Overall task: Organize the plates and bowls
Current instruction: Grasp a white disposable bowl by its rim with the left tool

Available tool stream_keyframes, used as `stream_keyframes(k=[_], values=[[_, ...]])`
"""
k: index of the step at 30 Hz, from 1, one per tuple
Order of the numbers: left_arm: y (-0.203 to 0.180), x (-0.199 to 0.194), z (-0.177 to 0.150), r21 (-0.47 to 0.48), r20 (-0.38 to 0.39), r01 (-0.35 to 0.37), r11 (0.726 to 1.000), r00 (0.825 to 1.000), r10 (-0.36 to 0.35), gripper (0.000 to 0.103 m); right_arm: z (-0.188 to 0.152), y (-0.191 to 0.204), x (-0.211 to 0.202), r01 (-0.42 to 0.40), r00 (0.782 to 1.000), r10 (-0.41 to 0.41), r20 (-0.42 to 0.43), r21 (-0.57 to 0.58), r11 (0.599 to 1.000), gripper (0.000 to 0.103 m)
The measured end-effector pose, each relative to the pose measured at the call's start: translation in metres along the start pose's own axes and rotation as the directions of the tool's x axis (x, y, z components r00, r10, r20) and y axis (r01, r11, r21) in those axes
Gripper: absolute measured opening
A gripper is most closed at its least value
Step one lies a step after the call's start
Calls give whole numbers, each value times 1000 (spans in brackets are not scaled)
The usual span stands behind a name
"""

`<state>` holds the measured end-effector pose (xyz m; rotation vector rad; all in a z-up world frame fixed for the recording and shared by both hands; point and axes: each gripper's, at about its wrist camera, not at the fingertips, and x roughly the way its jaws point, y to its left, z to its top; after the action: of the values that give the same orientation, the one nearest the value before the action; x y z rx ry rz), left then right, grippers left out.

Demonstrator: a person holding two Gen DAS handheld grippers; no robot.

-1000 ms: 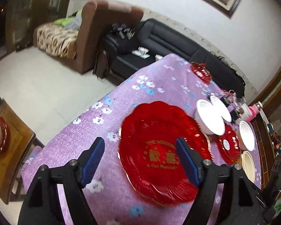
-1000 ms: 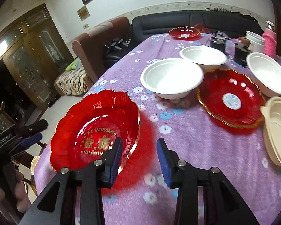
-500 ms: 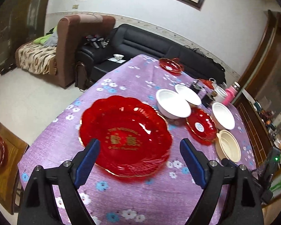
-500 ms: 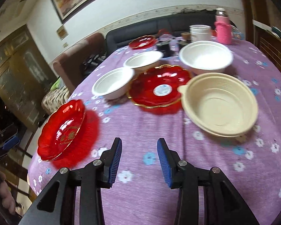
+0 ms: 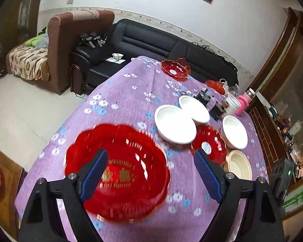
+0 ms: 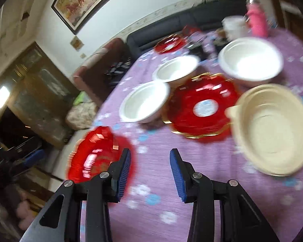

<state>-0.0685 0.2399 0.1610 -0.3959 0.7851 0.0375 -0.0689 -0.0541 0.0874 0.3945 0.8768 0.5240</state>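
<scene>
A large red plate point(image 5: 119, 169) with gold lettering lies on the purple table near its front left edge; it also shows in the right wrist view point(image 6: 95, 155). My left gripper point(image 5: 150, 171) is open and empty above it. A smaller red plate point(image 6: 202, 104) lies mid-table, also seen from the left wrist point(image 5: 209, 146). White bowls point(image 6: 144, 101) point(image 6: 176, 68) point(image 6: 250, 58) and a cream bowl point(image 6: 272, 129) surround it. My right gripper point(image 6: 150, 166) is open and empty above bare cloth.
A third red dish point(image 5: 174, 69) sits at the table's far end. Cups and a pink bottle point(image 5: 242, 103) stand at the far right. A black sofa point(image 5: 151, 46) and brown armchair point(image 5: 74, 40) lie beyond the table. A wooden side table point(image 5: 4, 179) stands at left.
My left gripper has dropped closer to the large red plate. My right gripper has swung slightly and the view tilted; bowls appear nearer. Both stay open.
</scene>
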Motion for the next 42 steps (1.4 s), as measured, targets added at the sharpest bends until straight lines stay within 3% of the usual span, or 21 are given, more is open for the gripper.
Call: stream_keyframes(k=[4, 8, 12, 16, 23, 30, 35, 37, 38, 41, 42], values=[[-4, 40, 30, 11, -46, 9, 1000, 999, -9, 86, 6, 1, 41, -167, 981, 176, -85, 105, 980, 44], [-4, 93, 51, -13, -150, 12, 1000, 989, -14, 86, 12, 1, 77, -188, 972, 209, -110, 176, 966, 44], [0, 142, 56, -60, -229, 10, 998, 973, -23, 86, 20, -6, 102, -175, 974, 203, -101, 236, 956, 44], [-3, 175, 65, -57, -240, -38, 998, 971, 23, 86, 31, -13, 120, -146, 983, 171, -72, 271, 952, 44], [-14, 220, 83, -45, -247, -58, 997, 968, 45, 86, 43, -16, 131, -109, 993, 115, -2, 303, 947, 44], [-30, 261, 73, 31, -334, -78, 996, 939, 84, 86, 47, -14, 133, -95, 995, 93, 19, 286, 953, 44], [-31, 270, 64, 47, -387, -52, 998, 920, 66, 85, 46, -14, 132, -103, 995, 98, 29, 256, 961, 44], [-34, 269, 61, 81, -387, -49, 995, 919, 77, 63, 46, -14, 134, -121, 993, 117, 32, 260, 958, 44], [-37, 270, 60, 94, -398, -47, 994, 914, 81, 41, 46, -15, 135, -129, 992, 125, 33, 260, 957, 39], [-40, 267, 55, 116, -401, -61, 991, 910, 103, 24, 46, -20, 137, -121, 993, 118, 27, 261, 958, 22], [-40, 264, 54, 115, -396, -69, 991, 912, 110, 22, 45, -22, 138, -125, 992, 123, 23, 267, 956, 22]])
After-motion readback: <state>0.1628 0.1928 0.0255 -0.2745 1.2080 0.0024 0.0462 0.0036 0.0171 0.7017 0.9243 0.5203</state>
